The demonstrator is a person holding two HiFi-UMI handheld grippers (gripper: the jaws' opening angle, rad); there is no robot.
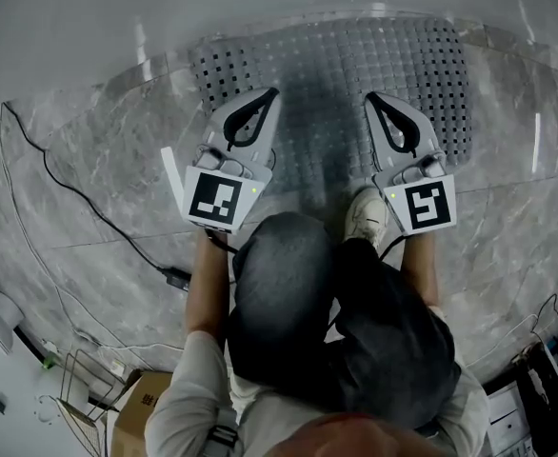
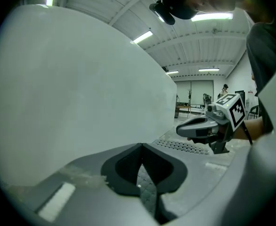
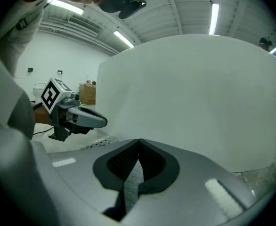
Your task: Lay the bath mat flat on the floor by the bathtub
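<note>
A grey translucent bath mat (image 1: 441, 74) with a grid of square holes lies flat on the marble floor against the white bathtub (image 1: 260, 8). Both grippers hover over its near half, pointing toward the tub. My left gripper (image 1: 271, 93) is shut, its tips meeting with nothing between them, and the left gripper view shows the same (image 2: 142, 145). My right gripper (image 1: 369, 96) is likewise shut and empty, tips together (image 3: 138, 140). The tub wall (image 2: 81, 93) fills the space just ahead of the jaws. Part of the mat (image 2: 180, 146) shows beyond them.
The person's white shoe (image 1: 365, 219) stands at the mat's near edge. A black cable (image 1: 89, 203) runs across the floor on the left. A cardboard box (image 1: 141, 403) and a wire rack (image 1: 84, 379) sit at the lower left.
</note>
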